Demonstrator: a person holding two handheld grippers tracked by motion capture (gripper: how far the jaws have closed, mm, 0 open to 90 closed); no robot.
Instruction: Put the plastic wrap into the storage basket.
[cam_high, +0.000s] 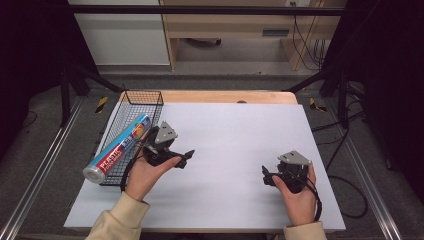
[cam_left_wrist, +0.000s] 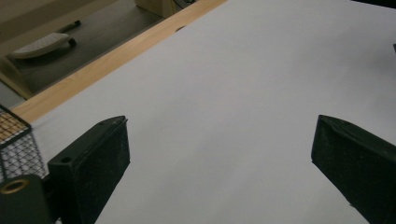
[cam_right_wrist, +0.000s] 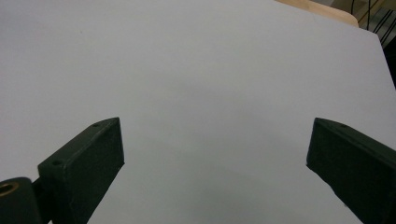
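White table (cam_high: 235, 150), both grippers empty, jaws wide.
We reckon roll (cam_high: 118, 148) overhanging basket (cam_high: 131, 116) rim could tip out if left gripper (cam_high: 186, 157) bumps it; right gripper (cam_high: 265, 176) well apart.

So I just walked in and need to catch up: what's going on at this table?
A person holds a tool in each hand over a white table. The left tool sits open beside a wire basket with a roll of plastic wrap lying in it, sticking out over the near rim. The right tool is open too. Neither holds anything.
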